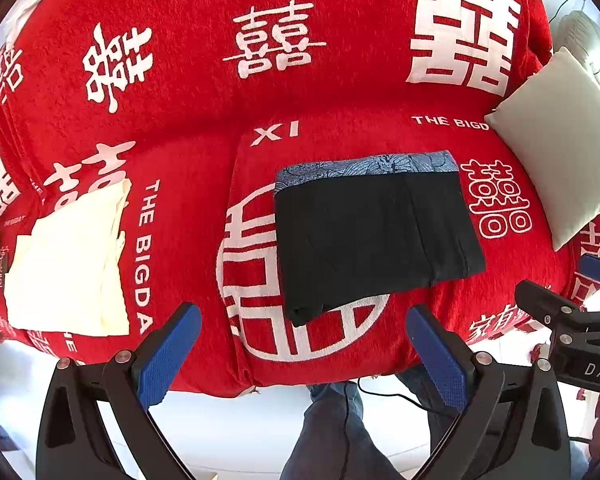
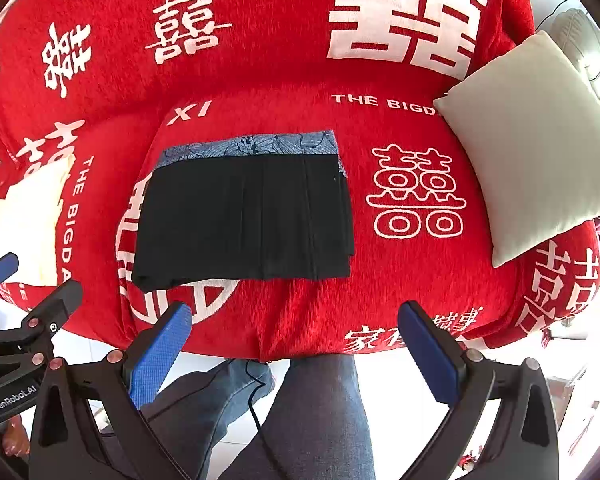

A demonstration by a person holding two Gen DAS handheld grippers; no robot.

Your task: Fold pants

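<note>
The pants (image 1: pixel 374 232) are laid as a compact folded rectangle ahead of both grippers, on the sofa seat (image 1: pixel 512 280). Its long axis is set crosswise to the fingers. The left gripper (image 1: pixel 304 344) and the right gripper (image 2: pixel 296 340) are both spread and empty. The stack is offset ahead-right of the left gripper and ahead-left of the right; neither is judged clearly nearer.

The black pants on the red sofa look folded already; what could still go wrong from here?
1. The folded black pants show an uneven near-left corner, so the layers may slip apart if lifted by one edge.
2. Both the left gripper and the right gripper hang open over the sofa's front edge, so a low approach could drag the red cover and disturb the fold.
</note>
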